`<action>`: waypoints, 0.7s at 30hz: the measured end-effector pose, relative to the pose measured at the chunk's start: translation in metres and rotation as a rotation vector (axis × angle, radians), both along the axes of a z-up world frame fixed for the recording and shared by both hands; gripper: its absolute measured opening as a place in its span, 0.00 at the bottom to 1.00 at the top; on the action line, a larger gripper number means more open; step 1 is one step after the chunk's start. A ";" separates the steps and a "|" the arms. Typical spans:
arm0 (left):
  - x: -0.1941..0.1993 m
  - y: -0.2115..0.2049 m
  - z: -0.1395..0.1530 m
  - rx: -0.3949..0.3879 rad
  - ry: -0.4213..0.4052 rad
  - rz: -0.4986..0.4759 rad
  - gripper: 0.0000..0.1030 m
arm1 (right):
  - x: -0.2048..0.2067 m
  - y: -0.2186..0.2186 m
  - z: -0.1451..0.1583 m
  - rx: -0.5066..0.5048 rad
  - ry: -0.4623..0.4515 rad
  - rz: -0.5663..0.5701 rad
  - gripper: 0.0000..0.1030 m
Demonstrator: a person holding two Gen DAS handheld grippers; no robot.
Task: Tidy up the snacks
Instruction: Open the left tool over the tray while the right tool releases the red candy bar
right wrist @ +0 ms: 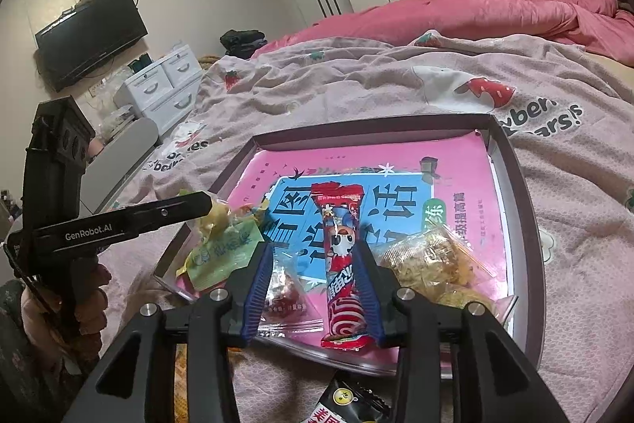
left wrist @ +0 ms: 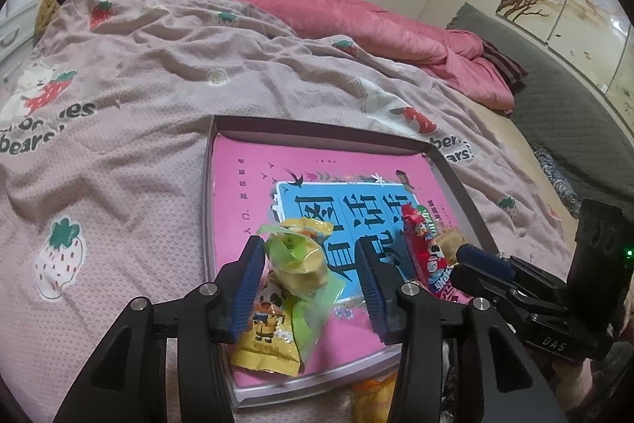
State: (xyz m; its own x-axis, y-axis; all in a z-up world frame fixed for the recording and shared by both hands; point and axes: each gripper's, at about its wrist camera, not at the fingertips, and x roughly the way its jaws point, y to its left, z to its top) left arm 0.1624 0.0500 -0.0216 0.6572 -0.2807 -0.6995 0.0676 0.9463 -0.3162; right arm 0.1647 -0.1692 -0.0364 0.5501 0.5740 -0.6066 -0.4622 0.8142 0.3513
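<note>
1. My left gripper stands wide open over the near left part of the shallow box, which lies on the strawberry-print blanket.
2. Between its blue pads I see a green-wrapped snack lying on a yellow packet; the left pad looks close to the wrapper, but I cannot tell whether it touches, and the right pad is clear of it.
3. My right gripper is also spread, with a long red candy pack lying lengthwise between the fingers, its far end toward 12 o'clock. It leans near the right finger; no grip is evident.
4. In the right wrist view, a clear packet with a red sweet lies under the left finger, at about 9 o'clock from the red pack.
5. A clear bag of golden pieces rests at 3 o'clock from the red pack, inside the box.
6. A black packet lies on the blanket just outside the box's near rim, at 6 o'clock.
7. The pink quilt is bunched at 12 o'clock beyond the box.
</note>
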 end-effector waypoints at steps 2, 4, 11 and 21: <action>0.000 0.000 0.000 0.001 -0.003 0.001 0.50 | 0.000 -0.001 0.000 0.001 -0.001 -0.001 0.40; -0.001 0.000 0.002 0.002 -0.009 -0.001 0.51 | 0.000 -0.001 0.000 0.003 -0.002 -0.001 0.40; -0.002 0.000 0.005 0.010 -0.014 -0.007 0.58 | 0.001 -0.001 0.000 0.003 -0.004 -0.001 0.41; -0.008 0.000 0.015 0.026 -0.031 -0.002 0.66 | 0.000 -0.001 0.002 0.001 -0.014 -0.006 0.47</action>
State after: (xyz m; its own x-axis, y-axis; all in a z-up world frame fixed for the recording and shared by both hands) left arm 0.1545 0.0500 -0.0061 0.6780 -0.2644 -0.6858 0.0790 0.9539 -0.2896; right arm 0.1649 -0.1703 -0.0348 0.5622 0.5712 -0.5981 -0.4619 0.8167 0.3458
